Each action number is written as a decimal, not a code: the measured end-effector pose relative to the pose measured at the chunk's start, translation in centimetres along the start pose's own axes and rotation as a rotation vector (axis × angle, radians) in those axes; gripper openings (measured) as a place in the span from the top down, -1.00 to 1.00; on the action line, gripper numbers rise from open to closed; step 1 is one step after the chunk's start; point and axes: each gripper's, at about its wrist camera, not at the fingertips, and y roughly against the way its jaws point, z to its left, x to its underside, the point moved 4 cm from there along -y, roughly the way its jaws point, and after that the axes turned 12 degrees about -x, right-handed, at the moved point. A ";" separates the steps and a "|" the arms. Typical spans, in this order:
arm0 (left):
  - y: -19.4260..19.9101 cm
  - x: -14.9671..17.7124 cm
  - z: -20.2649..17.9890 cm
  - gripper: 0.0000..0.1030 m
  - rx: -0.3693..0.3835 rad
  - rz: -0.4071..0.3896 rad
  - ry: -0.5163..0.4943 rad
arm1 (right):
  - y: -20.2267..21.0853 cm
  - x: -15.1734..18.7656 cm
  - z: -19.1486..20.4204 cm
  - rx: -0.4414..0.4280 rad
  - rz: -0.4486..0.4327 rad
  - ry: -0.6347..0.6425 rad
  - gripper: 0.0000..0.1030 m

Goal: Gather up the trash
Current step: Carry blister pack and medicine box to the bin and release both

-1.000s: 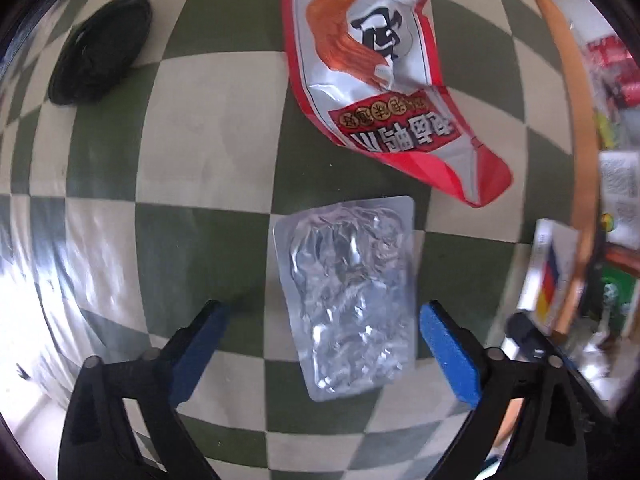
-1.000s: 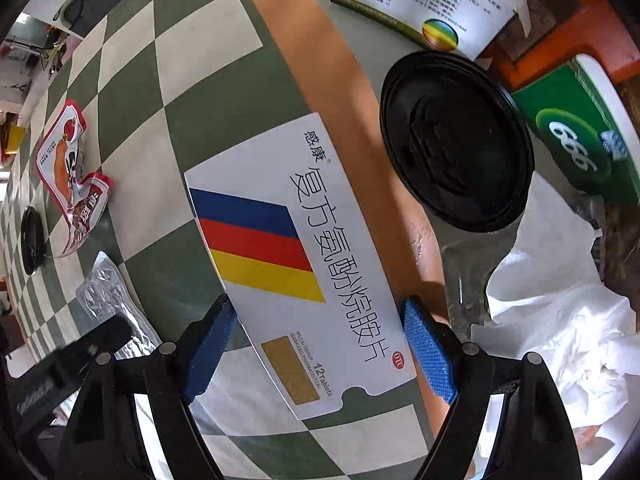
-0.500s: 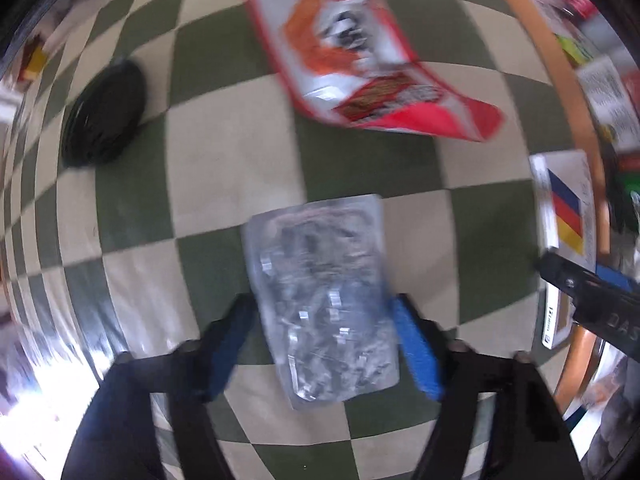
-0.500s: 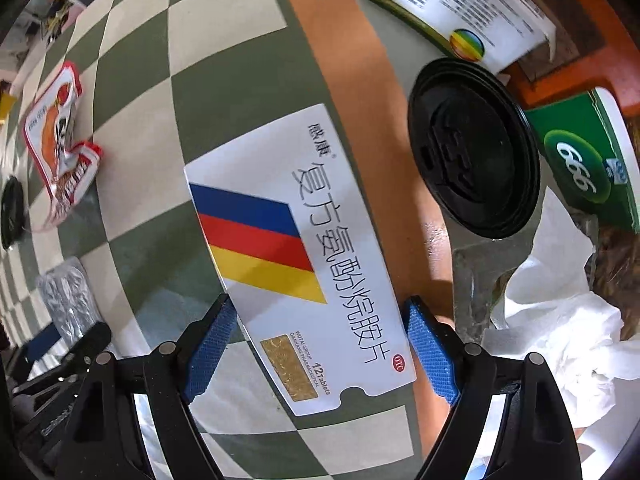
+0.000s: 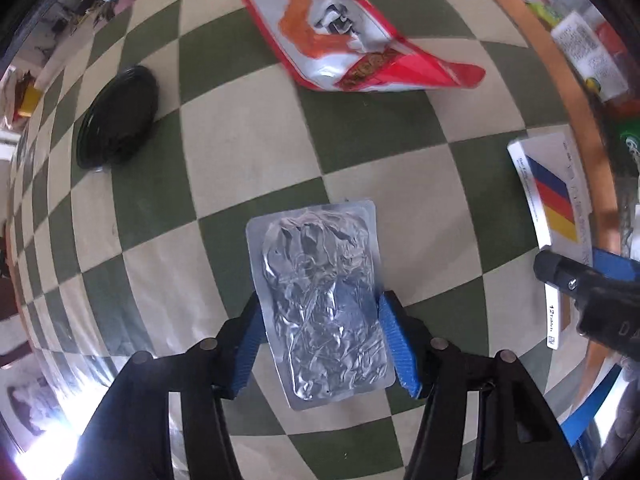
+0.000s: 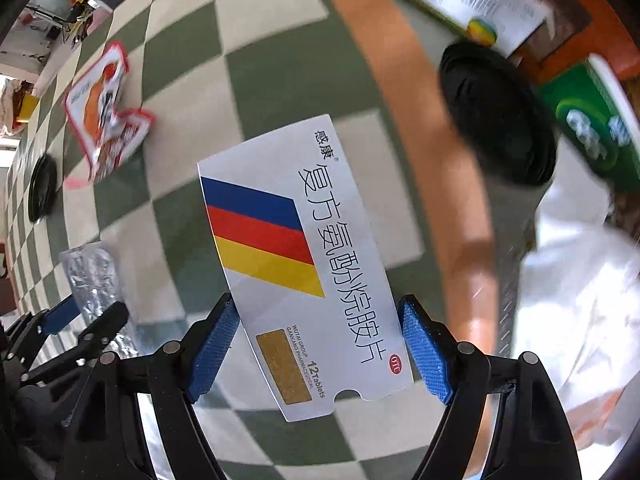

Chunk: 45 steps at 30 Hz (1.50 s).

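Since a second ago our left gripper has narrowed from wide apart and is closing, blue pads touching both edges of the foil blister pack. Our right gripper brackets the white medicine box, left pad touching, right pad apart. Beyond lie the red snack wrapper and black lid on the checkered tablecloth.
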 end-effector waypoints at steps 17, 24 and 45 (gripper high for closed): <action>-1.7 0.2 2.2 -0.03 0.040 0.010 0.002 | -2.6 3.9 3.4 0.129 -0.027 0.120 -0.52; 0.1 1.0 2.3 -0.03 0.041 -0.030 0.011 | -2.2 5.7 3.1 0.087 -0.038 0.098 -0.52; 2.7 11.5 10.0 -0.03 0.122 -0.123 0.102 | 1.2 15.3 9.0 -0.050 -0.103 0.151 -0.50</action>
